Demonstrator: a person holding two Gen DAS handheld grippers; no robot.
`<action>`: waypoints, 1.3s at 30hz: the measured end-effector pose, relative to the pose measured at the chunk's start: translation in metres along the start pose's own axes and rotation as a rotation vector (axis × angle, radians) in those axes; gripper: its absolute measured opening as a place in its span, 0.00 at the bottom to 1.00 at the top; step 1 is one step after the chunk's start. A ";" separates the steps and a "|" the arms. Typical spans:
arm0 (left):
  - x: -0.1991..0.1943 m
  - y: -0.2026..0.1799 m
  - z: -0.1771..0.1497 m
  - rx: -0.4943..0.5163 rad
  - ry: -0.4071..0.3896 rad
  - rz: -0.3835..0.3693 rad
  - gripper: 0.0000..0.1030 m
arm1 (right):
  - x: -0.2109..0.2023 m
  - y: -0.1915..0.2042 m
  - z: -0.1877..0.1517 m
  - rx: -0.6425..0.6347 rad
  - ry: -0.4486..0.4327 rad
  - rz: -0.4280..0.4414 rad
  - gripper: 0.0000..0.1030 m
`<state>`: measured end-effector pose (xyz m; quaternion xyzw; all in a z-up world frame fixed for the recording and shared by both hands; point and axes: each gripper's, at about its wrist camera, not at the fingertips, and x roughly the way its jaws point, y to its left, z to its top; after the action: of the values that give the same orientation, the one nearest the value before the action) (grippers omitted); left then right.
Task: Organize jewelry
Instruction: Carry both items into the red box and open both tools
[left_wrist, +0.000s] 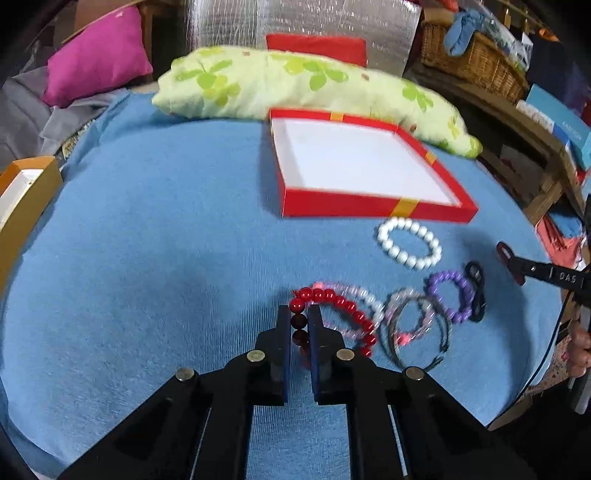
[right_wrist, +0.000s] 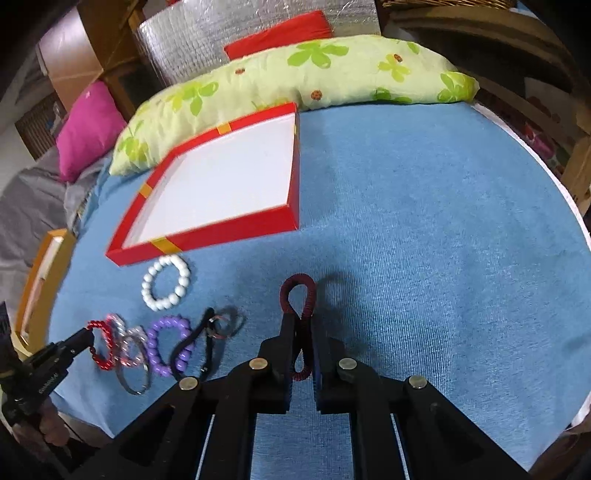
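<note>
My left gripper (left_wrist: 299, 314) is shut on a red bead bracelet (left_wrist: 341, 304) that lies on the blue cloth; it also shows in the right wrist view (right_wrist: 103, 345). My right gripper (right_wrist: 300, 317) is shut on a dark red cord bracelet (right_wrist: 298, 295), held just above the cloth; its tip shows in the left wrist view (left_wrist: 506, 254). A red box (left_wrist: 369, 208) with a white inside sits open and empty further back, also seen in the right wrist view (right_wrist: 207, 240). Nearby lie a white bead bracelet (left_wrist: 408, 242), a purple one (left_wrist: 452, 293), clear pink ones (left_wrist: 369, 299) and a black cord (left_wrist: 476, 291).
A green flowered pillow (left_wrist: 295, 85) lies behind the box. An orange box (left_wrist: 22, 206) stands at the left edge of the blue cloth (left_wrist: 166, 240). A pink cushion (left_wrist: 96, 55), wicker basket (left_wrist: 476, 62) and wooden shelves (left_wrist: 546, 162) surround the bed.
</note>
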<state>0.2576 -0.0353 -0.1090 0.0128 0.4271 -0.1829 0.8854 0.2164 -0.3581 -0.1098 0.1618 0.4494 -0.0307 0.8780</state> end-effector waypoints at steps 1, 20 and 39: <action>-0.004 0.000 0.001 0.001 -0.017 -0.001 0.09 | -0.001 0.001 0.000 0.003 -0.009 0.008 0.08; -0.004 -0.039 0.119 0.045 -0.244 -0.087 0.09 | 0.018 0.046 0.081 0.024 -0.119 0.189 0.08; 0.039 -0.039 0.113 0.070 -0.193 0.026 0.53 | 0.065 0.064 0.104 0.021 -0.093 0.115 0.53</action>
<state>0.3515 -0.1040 -0.0613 0.0316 0.3330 -0.1866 0.9238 0.3488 -0.3240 -0.0889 0.1949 0.3980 0.0079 0.8964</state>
